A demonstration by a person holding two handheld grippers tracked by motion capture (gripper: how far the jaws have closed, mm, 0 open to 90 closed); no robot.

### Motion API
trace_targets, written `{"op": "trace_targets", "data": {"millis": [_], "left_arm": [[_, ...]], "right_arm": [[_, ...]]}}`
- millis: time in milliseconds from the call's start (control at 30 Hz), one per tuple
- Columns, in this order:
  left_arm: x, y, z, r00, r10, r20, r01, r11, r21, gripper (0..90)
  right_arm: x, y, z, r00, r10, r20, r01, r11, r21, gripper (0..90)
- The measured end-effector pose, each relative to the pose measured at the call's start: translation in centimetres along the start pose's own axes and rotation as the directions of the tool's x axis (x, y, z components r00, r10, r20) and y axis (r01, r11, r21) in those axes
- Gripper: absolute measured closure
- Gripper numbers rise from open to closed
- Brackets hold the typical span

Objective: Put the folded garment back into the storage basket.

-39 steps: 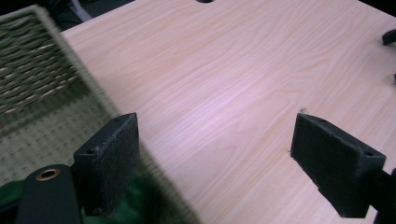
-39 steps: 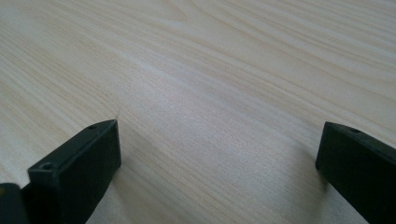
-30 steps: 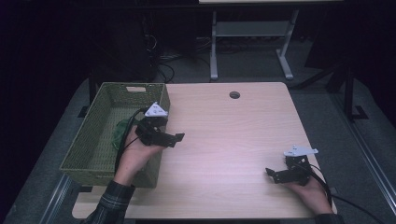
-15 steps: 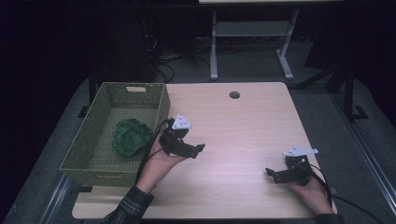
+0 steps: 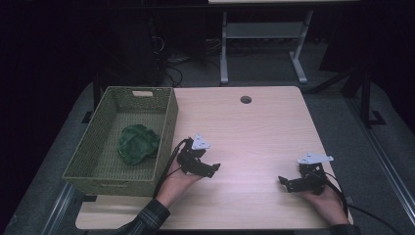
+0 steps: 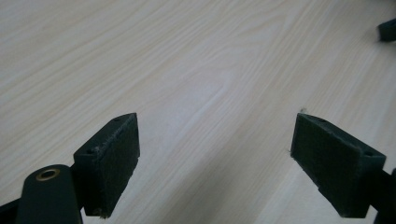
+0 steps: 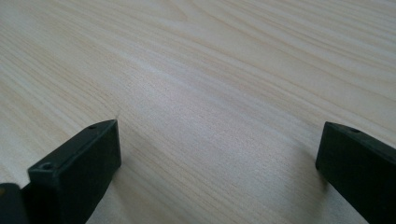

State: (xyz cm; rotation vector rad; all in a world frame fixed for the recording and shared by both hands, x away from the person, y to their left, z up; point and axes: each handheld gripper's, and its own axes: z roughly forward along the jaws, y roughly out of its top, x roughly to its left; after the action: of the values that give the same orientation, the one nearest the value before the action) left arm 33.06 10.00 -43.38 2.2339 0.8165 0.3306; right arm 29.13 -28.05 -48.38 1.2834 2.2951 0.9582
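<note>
Crumpled green cloth (image 5: 138,143) lying inside a woven green basket (image 5: 165,128), roughly mid-floor and nearer the basket's right wall, untouched by either gripper. Basket at the left side of a pale wooden table (image 5: 254,132), long axis running near to far, with a handle slot in the far wall.

Just right of the basket's near right corner: left gripper (image 5: 210,169), held in a hand (image 5: 178,180) coming up from the near edge, plaid sleeve at the wrist. Jaws pointing right across the tabletop, spread wide, nothing between them (bare wood grain between the two black pads (image 6: 114,156) in the left gripper view). Grey three-cornered plate on top, black cable looping back along the basket's side.

Well apart, toward the near right corner of the table: right gripper (image 5: 286,183), low over the wood, held in the other hand (image 5: 327,203). Jaws pointing left, toward the left gripper, likewise wide open and empty; in the right gripper view (image 7: 219,154), both pads at the frame's edges with plain tabletop between. Cable trailing off the near right edge.

Small round cable hole (image 5: 245,99) in the far middle of the table. Beyond the table, dark floor and the legs of a metal stand (image 5: 259,44).
</note>
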Motion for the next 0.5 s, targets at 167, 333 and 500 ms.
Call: {"op": "trace_targets", "data": {"millis": [167,333,500], "left_arm": [[0.2,-1.2,1.4,0.9998,-0.015,-0.009,0.015,0.9995,0.026,15.2],[-0.1,-2.0,2.6,0.9998,0.008,-0.017,-0.007,0.9973,0.073,15.2],[-0.3,-2.3,2.8,0.9997,0.015,-0.017,-0.014,0.9970,0.077,15.3]], "right_arm": [[0.0,0.0,0.0,1.0000,0.001,0.000,-0.001,1.000,0.000,0.0],[0.0,0.0,0.0,1.0000,0.001,0.000,-0.001,1.000,0.000,0.0],[0.0,0.0,0.0,1.0000,0.001,0.000,-0.001,1.000,0.000,0.0]]}}
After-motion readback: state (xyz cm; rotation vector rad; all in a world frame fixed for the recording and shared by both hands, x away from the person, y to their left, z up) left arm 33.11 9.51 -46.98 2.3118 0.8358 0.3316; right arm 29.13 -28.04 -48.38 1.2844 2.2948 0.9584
